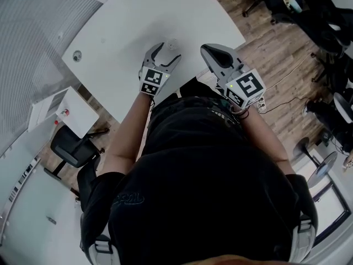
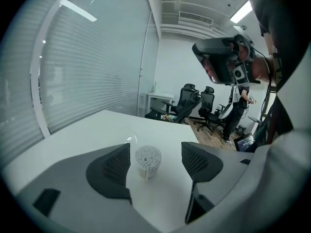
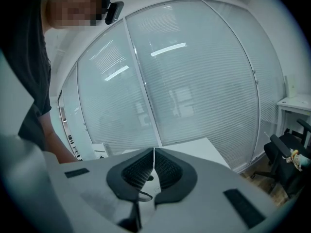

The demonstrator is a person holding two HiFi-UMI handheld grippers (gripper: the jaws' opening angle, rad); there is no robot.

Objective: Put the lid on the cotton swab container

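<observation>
White table [image 1: 165, 21]: swab container [image 2: 147, 161] sits between the spread left tool [image 2: 156, 154]; right tool [image 3: 154, 152] pressed together.

**A:** Light's bright and pretty even. A long white ceiling strip lamp [image 2: 241, 12] glows at the top right of the left gripper view, and bright streaks glare off the ribbed frosted glass wall [image 2: 92, 76].

**B:** Yeah, the flat white tabletop [image 1: 143, 21] nearly blows out in the head view and the black shirt [image 1: 209, 192] goes murky. The clear round container of white cotton swabs [image 2: 147, 161] looks sharp, barely any shadow. Both gripper views bend hard and go black at the corners.
</observation>
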